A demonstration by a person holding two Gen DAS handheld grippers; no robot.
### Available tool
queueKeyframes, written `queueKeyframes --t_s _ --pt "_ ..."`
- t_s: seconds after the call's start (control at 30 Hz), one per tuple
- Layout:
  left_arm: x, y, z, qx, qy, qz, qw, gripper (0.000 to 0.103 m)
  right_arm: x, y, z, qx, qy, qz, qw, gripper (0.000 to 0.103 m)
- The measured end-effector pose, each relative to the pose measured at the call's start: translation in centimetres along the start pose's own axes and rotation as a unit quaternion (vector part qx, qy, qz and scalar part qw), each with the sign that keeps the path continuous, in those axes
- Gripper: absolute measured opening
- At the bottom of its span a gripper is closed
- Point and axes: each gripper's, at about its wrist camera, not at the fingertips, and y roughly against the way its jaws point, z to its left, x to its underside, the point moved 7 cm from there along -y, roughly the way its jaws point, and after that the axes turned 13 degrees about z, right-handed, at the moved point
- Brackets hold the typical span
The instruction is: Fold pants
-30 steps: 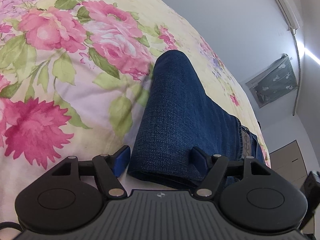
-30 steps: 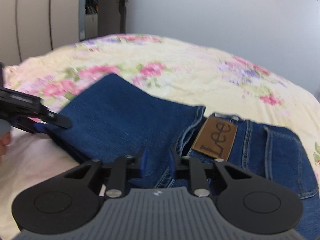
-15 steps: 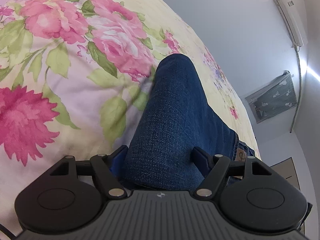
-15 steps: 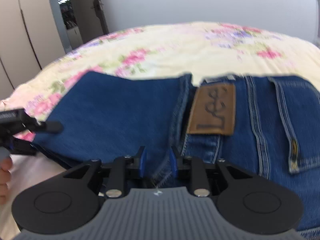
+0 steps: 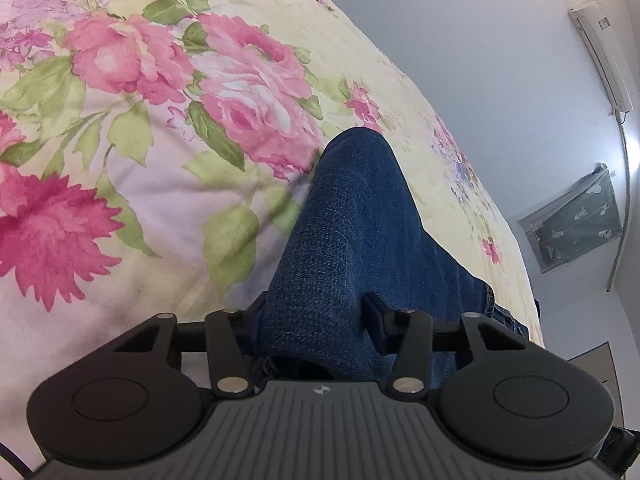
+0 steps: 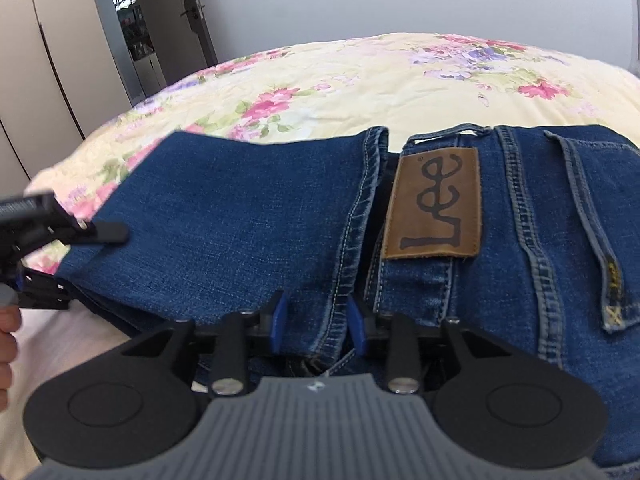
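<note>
The pants (image 6: 248,216), blue jeans, lie folded on the flowered bedspread (image 5: 120,160), the leg hem just beside the brown leather patch (image 6: 434,204) at the waistband. My left gripper (image 5: 316,316) is closing on the folded edge of the leg, its pads pressing the bunched denim. My right gripper (image 6: 316,316) is opening; the stitched hem runs between its blue pads, which stand slightly off the cloth.

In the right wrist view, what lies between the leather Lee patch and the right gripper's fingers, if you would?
Only denim of the jeans: waistband seams below the Lee patch, reaching the opening right gripper.
</note>
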Motion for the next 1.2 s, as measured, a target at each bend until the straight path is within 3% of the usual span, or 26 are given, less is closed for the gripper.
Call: queueKeyframes --t_s 0.13,0.27,0.5,0.57,0.67,0.87,1.0,1.07,1.2 --pt "0.5 0.9 -0.8 0.001 -0.004 -0.017 0.9998 0.031 -0.3 3.2 -1.1 -0.009 -0.018 -0.029 0.999 0.031" --pt "0.6 1.9 -2.6 -0.005 -0.01 -0.032 0.9994 0.028 -0.5 6.4 -3.0 0.023 -0.022 -0.052 0.998 0.039" --pt "0.6 3.9 -8.6 -0.011 -0.057 -0.061 0.9965 0.027 1.5 9.4 -8.3 0.117 -0.033 -0.021 0.992 0.04" --pt "0.9 4.1 -10.7 -0.007 -0.074 -0.068 0.9949 0.027 2.5 9.3 -10.1 0.155 -0.034 0.004 0.987 0.044" --pt "1.6 4.5 -14.1 0.006 -0.108 -0.084 0.9905 0.027 3.3 8.9 -11.9 0.132 -0.073 0.013 0.988 0.046" --pt "4.6 4.0 -22.0 0.032 -0.215 -0.094 0.9717 0.027 3.3 8.7 -13.5 0.079 -0.135 0.001 0.988 0.049" --pt "7.8 1.8 -26.9 0.027 -0.301 -0.084 0.9495 0.027 2.8 10.1 -15.2 0.035 -0.201 -0.032 0.978 0.046" --pt "9.5 0.2 -28.9 0.019 -0.336 -0.077 0.9385 0.027 2.3 11.9 -16.1 0.046 -0.22 -0.065 0.972 0.046" --pt "12.3 -3.3 -31.7 0.016 -0.371 -0.052 0.9271 0.027 2.3 14.8 -18.4 0.063 -0.25 -0.104 0.961 0.047"
